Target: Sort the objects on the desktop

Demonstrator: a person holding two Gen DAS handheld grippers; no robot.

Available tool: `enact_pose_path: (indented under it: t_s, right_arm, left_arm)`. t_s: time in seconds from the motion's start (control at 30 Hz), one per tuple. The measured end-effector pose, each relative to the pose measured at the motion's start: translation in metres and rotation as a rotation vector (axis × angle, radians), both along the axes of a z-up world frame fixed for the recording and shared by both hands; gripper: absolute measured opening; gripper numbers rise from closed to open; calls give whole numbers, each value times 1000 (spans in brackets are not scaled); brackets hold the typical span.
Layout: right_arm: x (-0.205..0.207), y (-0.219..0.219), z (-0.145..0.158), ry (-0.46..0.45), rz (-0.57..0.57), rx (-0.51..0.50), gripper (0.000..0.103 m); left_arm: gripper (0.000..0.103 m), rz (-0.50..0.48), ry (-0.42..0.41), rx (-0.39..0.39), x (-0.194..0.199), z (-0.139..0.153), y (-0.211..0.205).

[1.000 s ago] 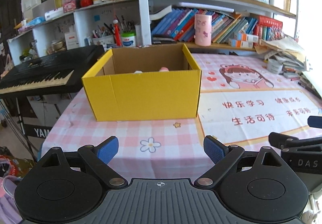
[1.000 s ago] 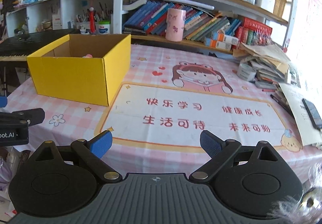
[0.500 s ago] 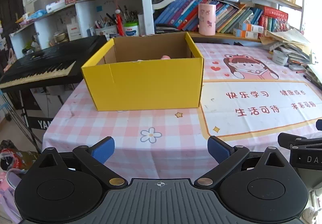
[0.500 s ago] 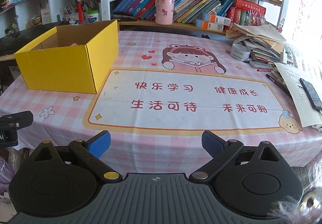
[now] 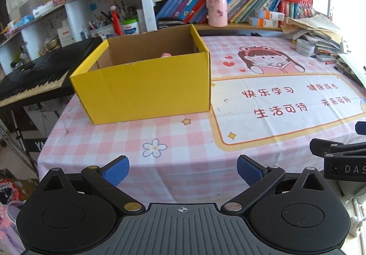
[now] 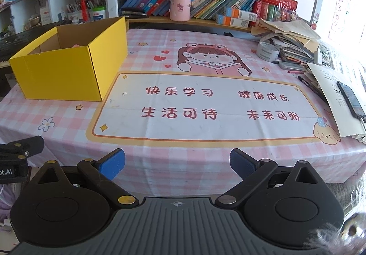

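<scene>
Though open-topped, yellow box [image 5: 146, 92] crosswise

Yellow box [image 5: 146, 92]: yellow outside, plain brown cardboard inside. Beneath box, tablecloth [image 5: 128, 140]: pink-and-white check, scattered white flower, yellow stars. Right of box, mat [image 6: 201, 104]: white panel, orange-yellow border, red characters, cartoon girl in pink above. Behind box, pink cup [image 6: 180, 2] on shelf with cartoon prints. Left of box, black keyboard [image 5: 34, 76], pale keys. Gripper pads [image 5: 115, 169]: blue, on black arms.
</scene>
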State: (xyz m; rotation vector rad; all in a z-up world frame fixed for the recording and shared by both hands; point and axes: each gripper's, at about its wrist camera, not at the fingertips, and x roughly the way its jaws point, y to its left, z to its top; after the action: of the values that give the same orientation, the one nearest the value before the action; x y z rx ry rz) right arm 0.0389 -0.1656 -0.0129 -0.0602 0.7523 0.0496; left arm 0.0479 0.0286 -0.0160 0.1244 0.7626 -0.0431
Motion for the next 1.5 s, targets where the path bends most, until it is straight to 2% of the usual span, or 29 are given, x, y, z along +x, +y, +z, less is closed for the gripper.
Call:
enact_pose_path:
  t_s: [1.5]
  right_arm:
    - [4, 0, -1, 13, -10, -5, 99]
  left_arm:
    - [103, -21, 14, -15, 6, -2, 2]
